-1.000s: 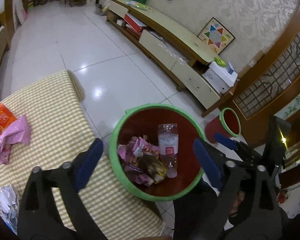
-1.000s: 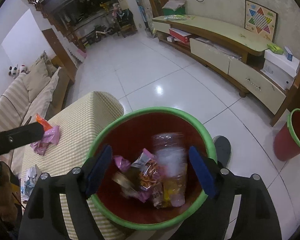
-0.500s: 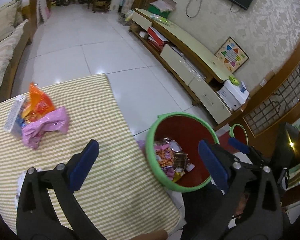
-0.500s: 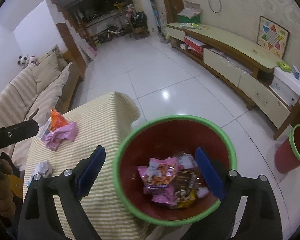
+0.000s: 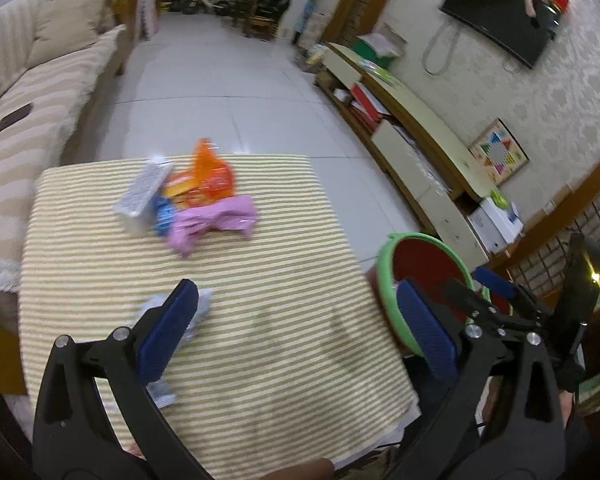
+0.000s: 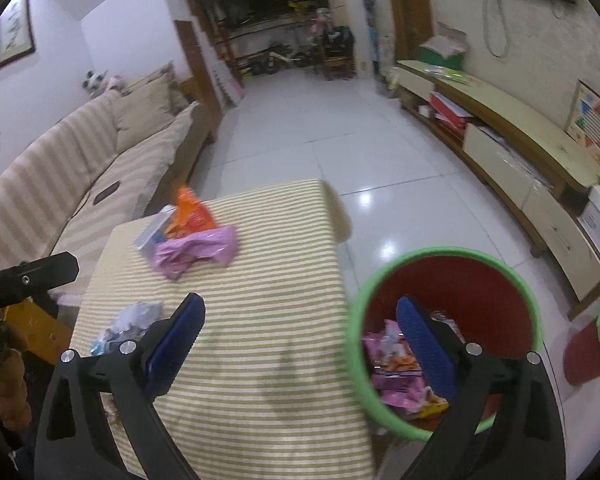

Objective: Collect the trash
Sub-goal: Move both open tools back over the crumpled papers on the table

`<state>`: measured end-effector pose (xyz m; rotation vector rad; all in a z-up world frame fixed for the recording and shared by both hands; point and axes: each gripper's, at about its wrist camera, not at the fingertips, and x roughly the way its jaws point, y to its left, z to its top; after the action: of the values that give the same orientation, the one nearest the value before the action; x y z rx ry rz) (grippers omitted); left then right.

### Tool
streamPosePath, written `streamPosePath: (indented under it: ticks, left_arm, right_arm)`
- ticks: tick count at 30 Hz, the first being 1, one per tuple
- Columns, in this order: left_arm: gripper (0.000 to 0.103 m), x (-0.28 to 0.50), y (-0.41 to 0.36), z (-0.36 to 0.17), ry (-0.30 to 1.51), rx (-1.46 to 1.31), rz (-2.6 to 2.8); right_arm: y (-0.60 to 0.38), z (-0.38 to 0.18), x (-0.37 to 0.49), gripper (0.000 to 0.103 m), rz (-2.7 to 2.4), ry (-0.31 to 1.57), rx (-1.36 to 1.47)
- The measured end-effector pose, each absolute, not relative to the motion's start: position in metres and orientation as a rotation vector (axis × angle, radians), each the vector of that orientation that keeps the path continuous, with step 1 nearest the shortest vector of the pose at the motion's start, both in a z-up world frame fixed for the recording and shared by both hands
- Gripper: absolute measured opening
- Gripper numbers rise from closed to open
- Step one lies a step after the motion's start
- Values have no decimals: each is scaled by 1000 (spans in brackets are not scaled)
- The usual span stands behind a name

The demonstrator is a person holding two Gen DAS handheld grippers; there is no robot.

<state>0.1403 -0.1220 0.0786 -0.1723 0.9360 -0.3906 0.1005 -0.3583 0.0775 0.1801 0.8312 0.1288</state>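
Trash wrappers already lie in the red bin, while an orange-and-pink pile and crumpled paper remain on the striped worktop; left jaws wide, right jaws opening, both empty.

no legible text, wrappers' print too blurred

dim indoor light, soft motion blur, strong fisheye bend

ceiling lamps glare on the white floor tiles; frame corners go black and walls curve; colours look slightly washed.
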Motion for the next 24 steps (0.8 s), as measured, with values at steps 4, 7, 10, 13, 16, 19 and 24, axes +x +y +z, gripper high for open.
streamPosePath:
  ticks: [4,7,10,13,16,19,24]
  left_arm:
    - [97,132,-84,77,932,-197,-334]
    - [97,123,-58,72,937,-196,-280]
    - [97,116,-34,67,941,-190,-216]
    - [97,107,-13,61,953,-200,-181]
    - [97,99,0,54,969,-203,-183]
    - [97,91,5,43,1001,-196,-200]
    - [97,86,0,21,1087,-155,-197]
  right_arm:
    - [-328,76,101,96,167,841,145]
    - [-310,71,102,96,194,861,143]
    - [-291,66,101,96,223,881,138]
    - [-270,61,99,96,261,903,138]
    - [-257,59,98,96,286,915,123]
    - [-246,56,99,96,309,929,107]
    - [-237,50,100,96,332,946,91]
